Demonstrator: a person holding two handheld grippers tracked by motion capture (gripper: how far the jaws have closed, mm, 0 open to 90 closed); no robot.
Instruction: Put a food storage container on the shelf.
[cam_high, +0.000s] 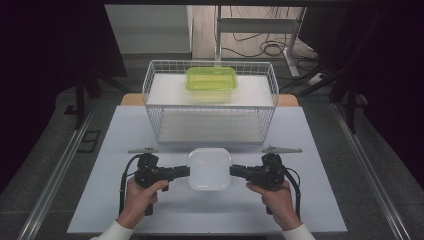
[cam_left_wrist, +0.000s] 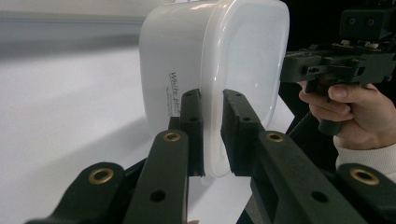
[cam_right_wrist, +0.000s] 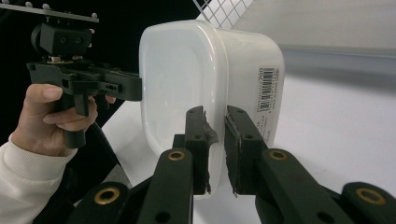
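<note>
Table (cam_high: 100, 200): pale top, spread across the lower two thirds of the high view, forearms entering from the bottom edge.

Wire basket (cam_high: 150, 90): white, set at upper centre of the high view, at the far part of the table; corner of its mesh also seen at the top of the right gripper view (cam_right_wrist: 224, 11).

Green box (cam_high: 211, 80): translucent, lidded, placed inside the basket toward its back, upper centre of the frame.

White box (cam_high: 209, 168): translucent, lidded, rounded corners, seen at lower centre of the high view, just in front of the basket, between the two tools. Printed label along one side wall in the left gripper view (cam_left_wrist: 175, 95); barcode sticker on the opposite wall in the right gripper view (cam_right_wrist: 264, 91).

Left gripper (cam_high: 183, 172): held at lower left of centre, clamped on the box's rim at its left edge; rim pinched between both jaws (cam_left_wrist: 212, 135).

Right gripper (cam_high: 235, 171): held at lower right of centre, clamped on the rim at the opposite edge (cam_right_wrist: 215, 144).
</note>
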